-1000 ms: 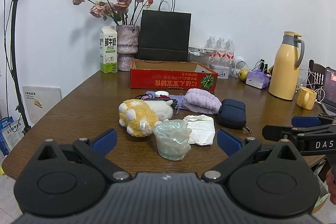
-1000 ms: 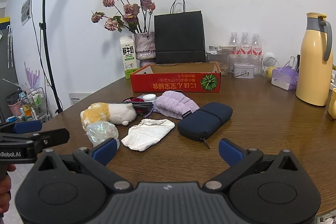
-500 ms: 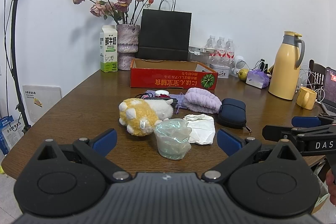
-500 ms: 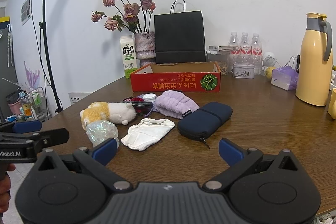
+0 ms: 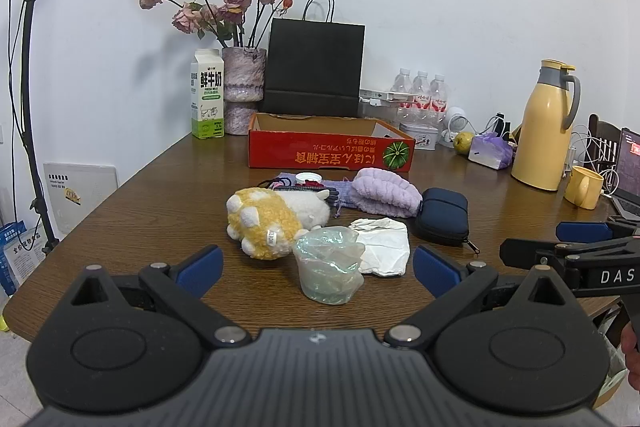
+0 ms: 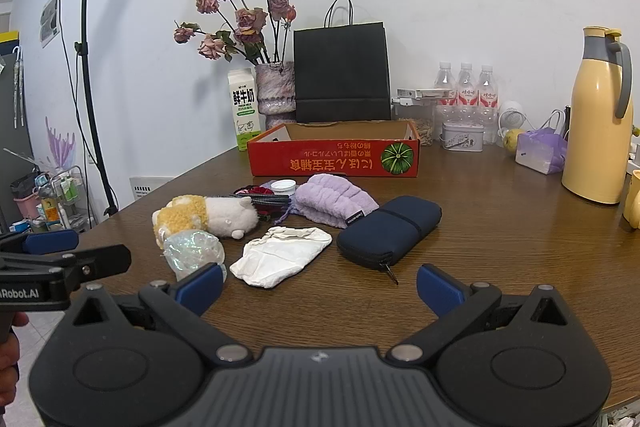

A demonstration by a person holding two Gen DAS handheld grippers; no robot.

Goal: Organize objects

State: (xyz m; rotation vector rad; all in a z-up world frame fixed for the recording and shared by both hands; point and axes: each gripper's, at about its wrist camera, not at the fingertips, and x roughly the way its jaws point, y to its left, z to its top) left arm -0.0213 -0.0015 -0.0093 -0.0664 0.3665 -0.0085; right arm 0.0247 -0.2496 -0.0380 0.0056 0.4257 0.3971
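Clear plastic bag (image 5: 329, 269) ahead between wide-spread left gripper (image 5: 318, 267) fingers, untouched

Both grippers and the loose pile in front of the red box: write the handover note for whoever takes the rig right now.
Left gripper: open, empty, held low at the near table edge, facing the clear crumpled plastic cup.
Right gripper: open, empty, facing the white cloth pouch and the navy zip case.
Also loose on the table: plush toy, purple headband, and small bits behind them, including a white cap.
Red cardboard box: behind the pile; what can be seen of its inside looks empty.
Done: nothing sorted yet.
Left: every loose item, probably into the box.
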